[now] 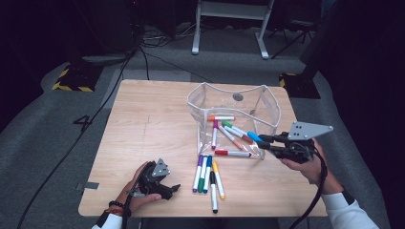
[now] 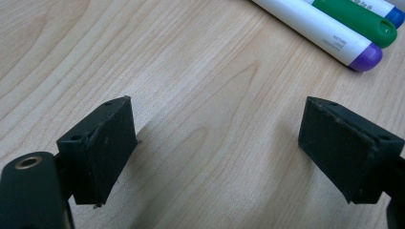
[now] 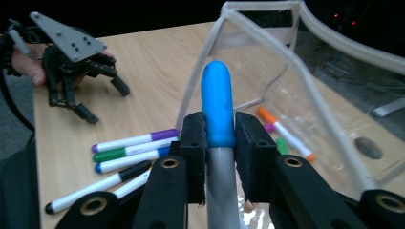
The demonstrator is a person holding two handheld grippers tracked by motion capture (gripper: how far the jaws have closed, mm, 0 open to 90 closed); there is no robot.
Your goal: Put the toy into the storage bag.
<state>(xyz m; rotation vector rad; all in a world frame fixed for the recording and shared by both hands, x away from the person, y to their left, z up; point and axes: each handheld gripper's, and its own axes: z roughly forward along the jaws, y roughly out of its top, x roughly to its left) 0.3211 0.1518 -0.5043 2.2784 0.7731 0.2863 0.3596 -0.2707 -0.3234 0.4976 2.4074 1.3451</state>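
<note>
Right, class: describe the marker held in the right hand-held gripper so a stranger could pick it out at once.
Start at the light wooden table and find the clear plastic pouch with white edging standing open on it. At the pouch's right side, the right hand-held gripper is shut on a white marker with a light blue cap. Every other marker lies flat, on the table or in the pouch; this one is gripped and off the table.

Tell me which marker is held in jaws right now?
The light-blue-capped marker: the right gripper clamps it by the cap, above the table beside the clear pouch. All other markers lie on the table or in the pouch.
</note>
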